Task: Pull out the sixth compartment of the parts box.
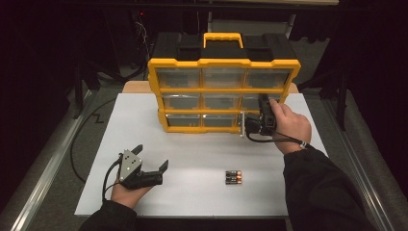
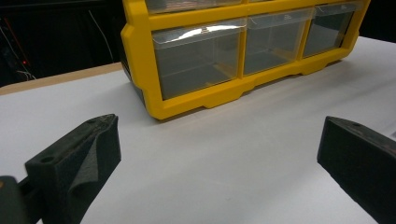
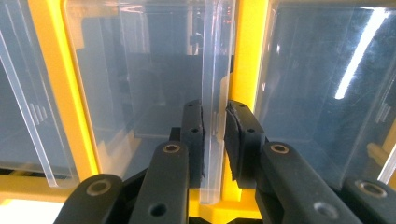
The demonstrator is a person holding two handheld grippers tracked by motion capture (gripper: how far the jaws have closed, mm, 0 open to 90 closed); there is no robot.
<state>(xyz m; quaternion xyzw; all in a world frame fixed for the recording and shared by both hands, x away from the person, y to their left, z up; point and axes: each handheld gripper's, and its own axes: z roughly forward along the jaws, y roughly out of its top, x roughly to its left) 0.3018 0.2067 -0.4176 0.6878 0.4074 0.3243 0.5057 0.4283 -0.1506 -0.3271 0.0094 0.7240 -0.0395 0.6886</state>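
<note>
A yellow and black drawer cabinet point(image 1: 223, 91) with clear plastic drawers stands at the back of the white table point(image 1: 192, 144). My right gripper point(image 1: 250, 122) is at its lower right corner. In the right gripper view the gripper point(image 3: 214, 126) is shut on the thin clear handle lip point(image 3: 212, 70) of a drawer, next to a yellow frame bar point(image 3: 245, 46). My left gripper point(image 1: 152, 156) rests low at the table's front left, open, with nothing between its jaws point(image 2: 217, 135). It faces the cabinet's bottom row point(image 2: 196, 60).
Two or three batteries point(image 1: 234, 177) lie side by side near the front edge, between my hands. A black cable trails from the left gripper off the table's left side. Dark floor and metal rails surround the table.
</note>
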